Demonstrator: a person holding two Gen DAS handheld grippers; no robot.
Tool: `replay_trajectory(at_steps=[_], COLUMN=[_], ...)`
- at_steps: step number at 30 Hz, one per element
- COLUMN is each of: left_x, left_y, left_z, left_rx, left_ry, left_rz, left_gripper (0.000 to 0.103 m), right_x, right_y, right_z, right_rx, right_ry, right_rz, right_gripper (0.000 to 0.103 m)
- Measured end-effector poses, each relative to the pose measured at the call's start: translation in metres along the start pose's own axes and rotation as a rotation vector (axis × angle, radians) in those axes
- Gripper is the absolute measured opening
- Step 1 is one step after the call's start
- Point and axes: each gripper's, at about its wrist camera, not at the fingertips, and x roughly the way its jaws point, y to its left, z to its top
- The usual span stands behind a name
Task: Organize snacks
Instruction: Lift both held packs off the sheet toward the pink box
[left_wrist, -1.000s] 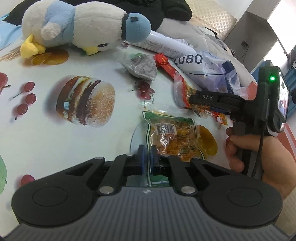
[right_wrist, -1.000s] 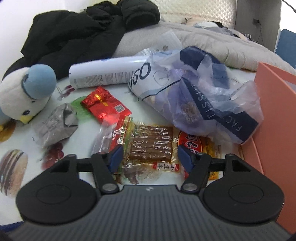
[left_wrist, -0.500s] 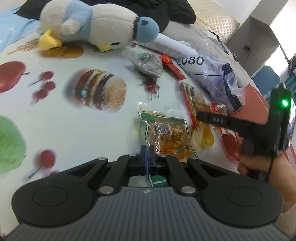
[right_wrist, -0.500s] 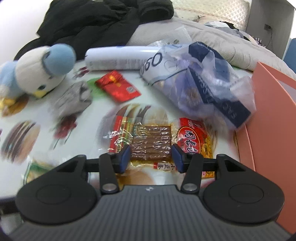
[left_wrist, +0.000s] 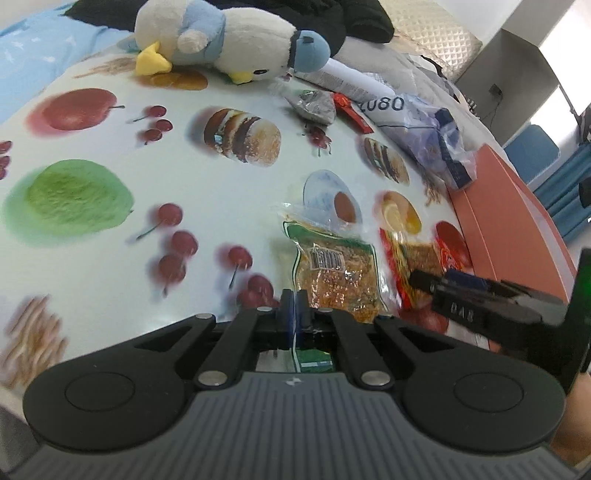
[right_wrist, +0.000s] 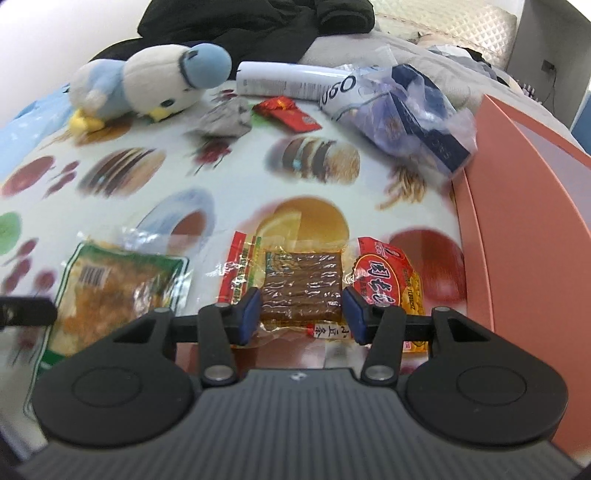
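On the food-print tablecloth (left_wrist: 221, 206) lies a clear, green-edged snack packet (left_wrist: 336, 273) of golden pieces. My left gripper (left_wrist: 294, 299) is shut on its near edge, the film pinched between the blue pads. Right beside it is a red-and-yellow packet (right_wrist: 303, 280) holding a brown slab. My right gripper (right_wrist: 301, 314) is shut on that packet, one pad pressing each side of the slab. The green-edged packet (right_wrist: 110, 288) also shows at the left of the right wrist view. In the left wrist view, the right gripper (left_wrist: 436, 282) reaches in from the right over the red packet (left_wrist: 417, 251).
An orange box (right_wrist: 517, 184) stands along the right edge. At the back lie a plush penguin (right_wrist: 147, 85), a grey wrapper (right_wrist: 225, 120), a small red packet (right_wrist: 288, 112), a white tube (right_wrist: 280, 79) and a crumpled plastic bag (right_wrist: 402, 110). Black clothing is heaped behind them.
Both grippers have drawn back toward the near side, dragging their packets along. The right jaws narrowed onto the brown slab. The back clutter now sits farther off.
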Motion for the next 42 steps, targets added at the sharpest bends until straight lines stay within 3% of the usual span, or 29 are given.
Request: replay_trajectory(at_steps=[18, 19, 20, 21, 22, 23, 25, 33, 38, 40, 42], left_x=[-0.028, -0.029, -0.030, -0.032, -0.033, -0.036, -0.039, -0.015, 0.015, 0.022, 0.027], left_y=[-0.024, -0.025, -0.027, -0.028, -0.029, -0.030, -0.034, -0.059, -0.069, -0.073, -0.075], left_z=[-0.027, -0.027, -0.026, -0.026, -0.025, -0.024, -0.023, -0.018, -0.020, -0.021, -0.022], left_rx=[0.026, 0.024, 0.021, 0.014, 0.000, -0.012, -0.016, 0.028, 0.085, 0.118, 0.131], left_ry=[0.035, 0.028, 0.021, 0.013, 0.002, -0.015, -0.043, -0.023, 0.022, 0.026, 0.029], left_rz=[0.128, 0.128, 0.131, 0.136, 0.149, 0.153, 0.133, 0.101, 0.148, 0.173, 0.167], left_gripper=[0.003, 0.005, 0.015, 0.037, 0.052, 0.071, 0.074, 0.075, 0.075, 0.078, 0.089], right_x=[-0.090, -0.091, -0.092, -0.093, -0.094, -0.094, -0.094, -0.083, -0.082, -0.081, -0.081], right_y=[-0.010, -0.013, -0.015, -0.017, -0.019, -0.020, -0.021, -0.017, -0.013, -0.013, -0.013], right_z=[-0.084, -0.086, -0.086, -0.087, -0.086, -0.086, -0.086, -0.096, -0.098, -0.096, -0.097], right_rx=[-0.020, -0.009, 0.000, 0.003, 0.004, 0.004, 0.008, -0.035, -0.071, -0.066, -0.075], right_ry=[0.035, 0.037, 0.038, 0.030, 0.020, 0.014, 0.001, -0.013, -0.012, -0.002, -0.003], right_rz=[0.098, 0.107, 0.122, 0.134, 0.141, 0.144, 0.147, 0.152, 0.156, 0.162, 0.166], right_gripper=[0.051, 0.052, 0.052, 0.051, 0.051, 0.061, 0.074, 0.073, 0.067, 0.066, 0.065])
